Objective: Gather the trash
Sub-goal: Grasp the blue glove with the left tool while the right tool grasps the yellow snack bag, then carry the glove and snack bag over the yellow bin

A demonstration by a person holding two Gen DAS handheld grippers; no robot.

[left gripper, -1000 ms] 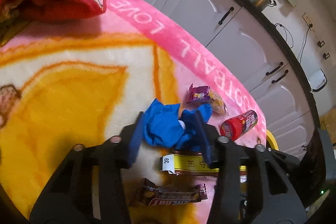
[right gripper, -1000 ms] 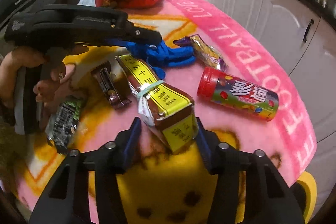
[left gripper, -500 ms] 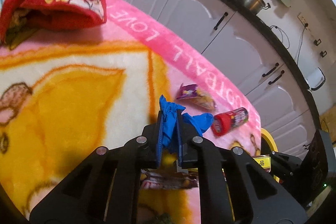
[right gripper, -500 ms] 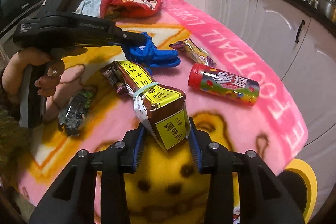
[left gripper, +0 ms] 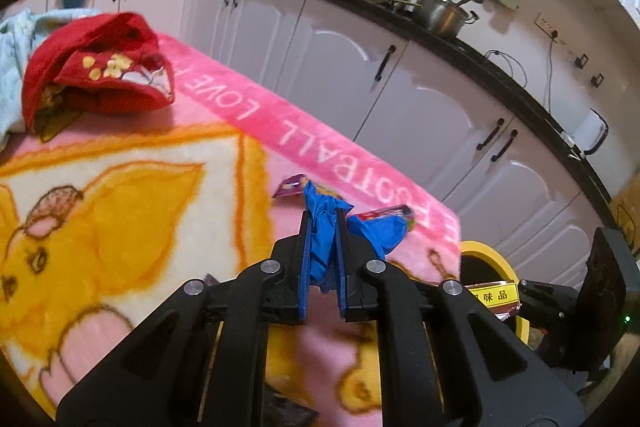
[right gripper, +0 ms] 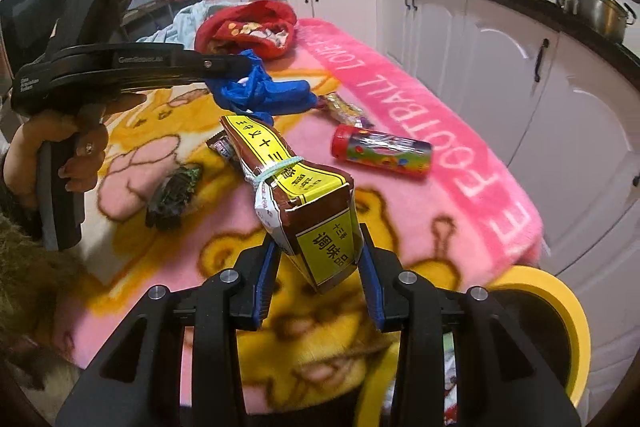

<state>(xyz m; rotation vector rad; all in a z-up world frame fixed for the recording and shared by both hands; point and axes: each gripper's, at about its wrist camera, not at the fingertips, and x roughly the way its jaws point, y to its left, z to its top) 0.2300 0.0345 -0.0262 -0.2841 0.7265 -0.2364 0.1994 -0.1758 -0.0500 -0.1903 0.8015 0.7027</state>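
Note:
My left gripper (left gripper: 322,223) is shut on a crumpled blue glove (left gripper: 376,231), which hangs above the pink and yellow blanket (left gripper: 120,211). The right wrist view shows that same gripper (right gripper: 236,67) from the side, with the blue glove (right gripper: 272,95) dangling from its tip. My right gripper (right gripper: 318,243) is shut on the lower end of a brown and yellow seasoning packet (right gripper: 280,167), held clear of the blanket. A corner of that packet (left gripper: 490,297) shows at the right of the left wrist view.
A red-capped candy tube (right gripper: 384,151), a purple candy wrapper (right gripper: 344,109), a chocolate bar wrapper (right gripper: 220,147) and a dark green wrapper (right gripper: 176,195) lie on the blanket. A red garment (right gripper: 248,27) sits at the far end. A yellow-rimmed bin (right gripper: 560,307) stands beside the table, before white cabinets.
Both grippers went from open to shut. The left one closed on the blue glove and lifted it off the blanket. The right one closed on the seasoning packet and raised it.

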